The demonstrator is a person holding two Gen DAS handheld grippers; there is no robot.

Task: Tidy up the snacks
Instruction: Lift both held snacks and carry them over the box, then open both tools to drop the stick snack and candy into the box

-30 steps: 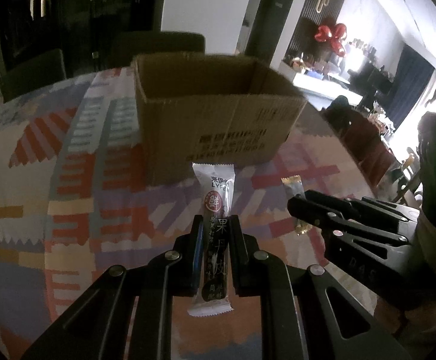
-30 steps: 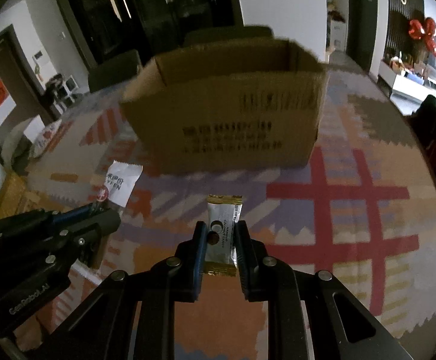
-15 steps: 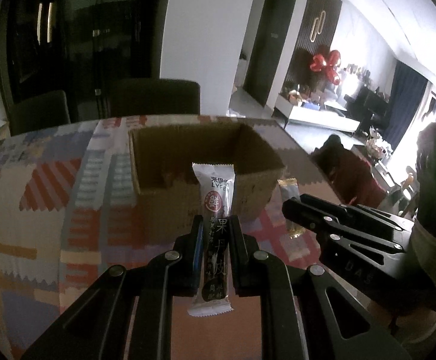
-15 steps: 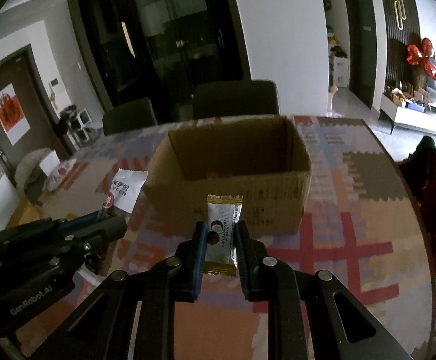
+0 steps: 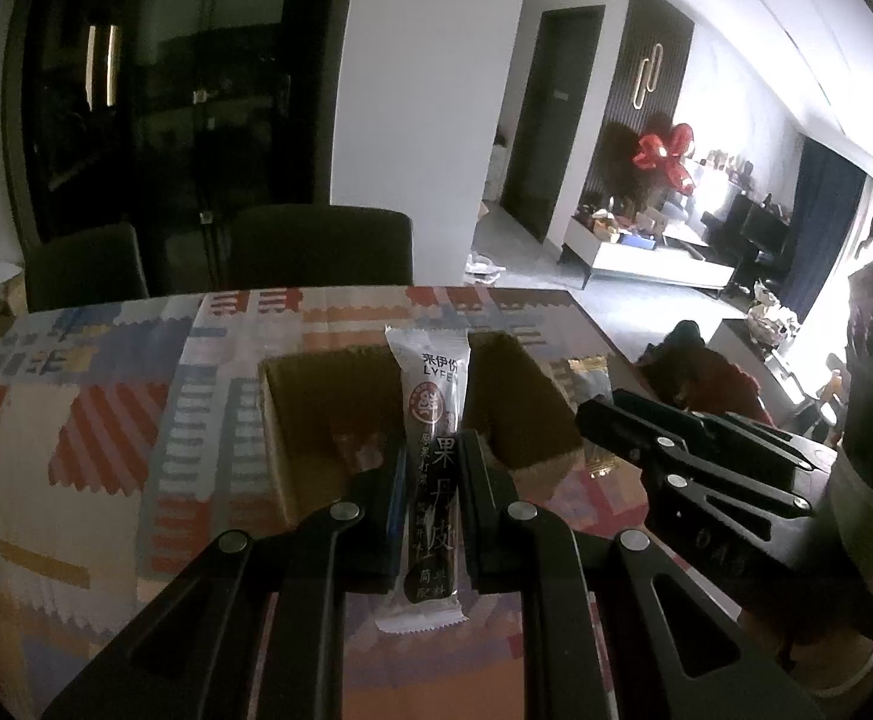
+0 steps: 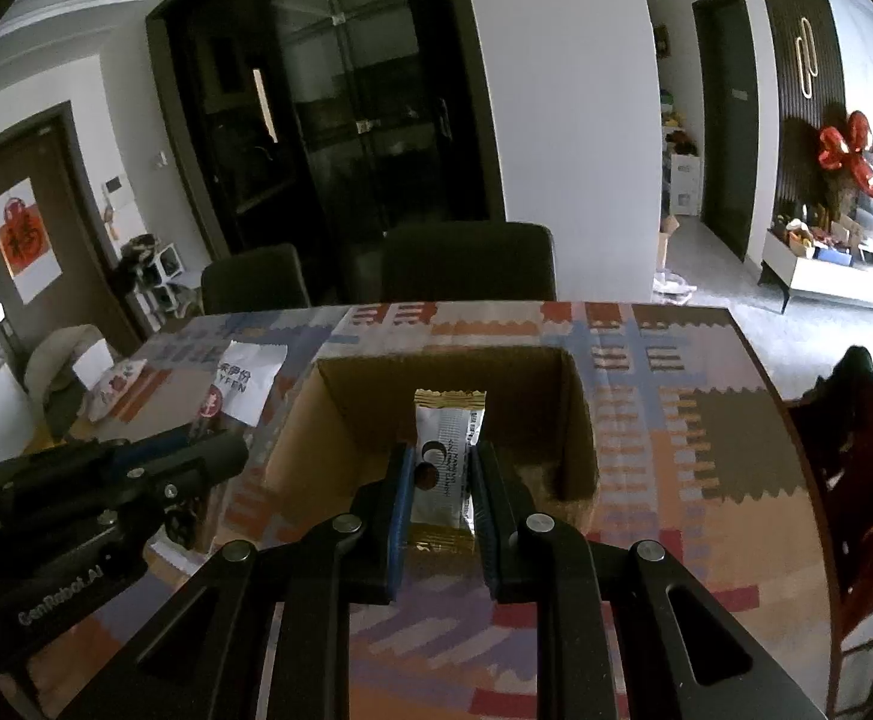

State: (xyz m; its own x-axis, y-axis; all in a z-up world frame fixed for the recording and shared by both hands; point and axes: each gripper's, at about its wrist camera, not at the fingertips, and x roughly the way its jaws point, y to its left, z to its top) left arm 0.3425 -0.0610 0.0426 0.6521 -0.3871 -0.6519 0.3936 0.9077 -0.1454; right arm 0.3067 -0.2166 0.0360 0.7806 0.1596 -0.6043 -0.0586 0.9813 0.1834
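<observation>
My left gripper (image 5: 431,456) is shut on a long white-and-dark snack bar (image 5: 431,450) and holds it upright above the near edge of an open cardboard box (image 5: 304,414). My right gripper (image 6: 441,468) is shut on a small white snack packet with gold ends (image 6: 445,462) and holds it over the same box (image 6: 577,420), above its near wall. Each gripper shows in the other's view: the right one (image 5: 592,414) beside the box, the left one (image 6: 238,450) left of the box, with its bar's white top (image 6: 250,375) sticking up.
The box stands on a table with a colourful patchwork cloth (image 6: 706,450). Two dark chairs (image 6: 466,264) stand at the far edge. A cushion (image 6: 112,384) lies at the far left of the table. The table's right edge (image 6: 796,420) drops to the floor.
Both grippers have risen and moved forward with their snacks, from low in front of the box to above its near edge, so the box's inside now shows.
</observation>
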